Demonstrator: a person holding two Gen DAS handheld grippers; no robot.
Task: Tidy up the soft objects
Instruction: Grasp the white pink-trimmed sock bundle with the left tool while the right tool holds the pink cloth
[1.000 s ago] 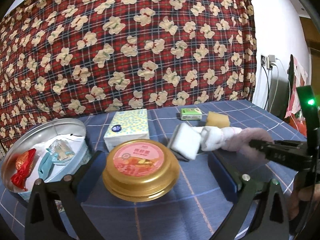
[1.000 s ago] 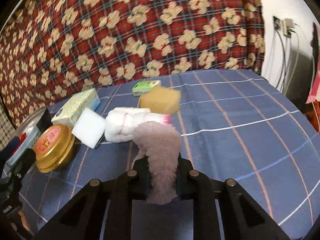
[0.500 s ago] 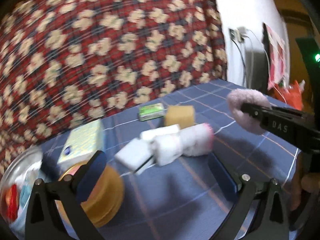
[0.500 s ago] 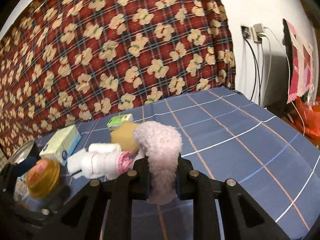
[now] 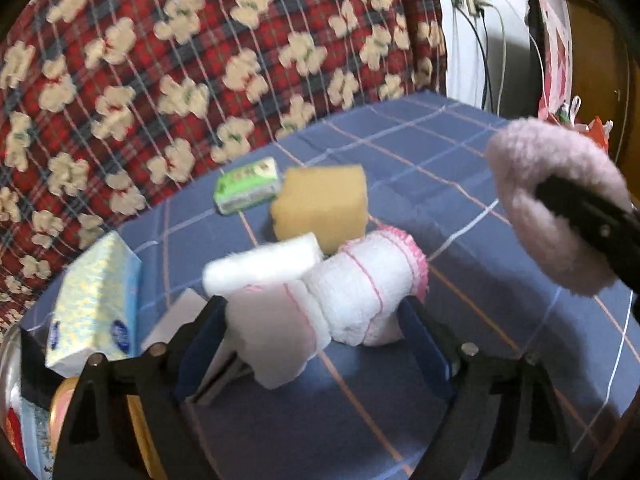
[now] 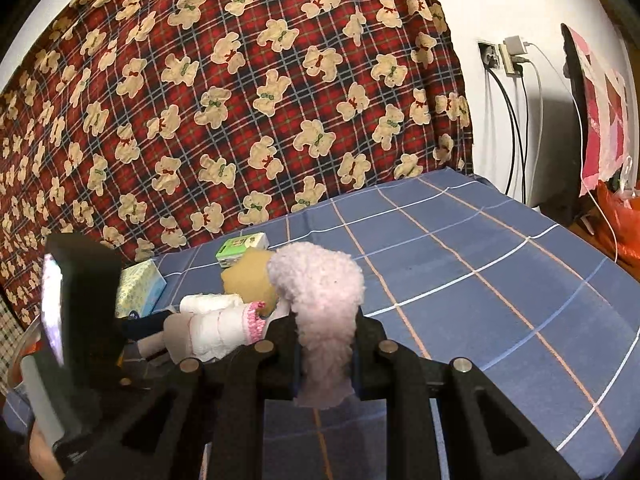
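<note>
A white rolled towel [image 5: 360, 292] with pink trim lies on the blue checked tablecloth [image 5: 460, 168]. My left gripper [image 5: 310, 308] straddles it with its jaws closing. The blue pads [image 5: 420, 332] stand close beside the roll and do not visibly press on it. A fluffy pale-pink cloth [image 6: 320, 300] is held above the cloth-covered table, with my right gripper [image 6: 324, 336] shut on it; in the left wrist view the pink cloth [image 5: 552, 208] hangs at the right. The towel [image 6: 216, 328] also shows in the right wrist view, left of the pink cloth. A yellow sponge [image 5: 324, 208] sits just behind the towel.
A white foam block [image 5: 180, 316] lies by my left finger. A green pack [image 5: 248, 186] and a tissue pack [image 5: 96, 304] sit further back and left. A gold tin [image 5: 136, 432] is at the lower left. A bear-print blanket [image 6: 240, 100] backs the table; cables [image 6: 516, 120] hang at right.
My left gripper swung right from over the gold tin to the towel and its jaws narrowed around it. The right gripper turned a little to the right, the pink cloth still in it.
</note>
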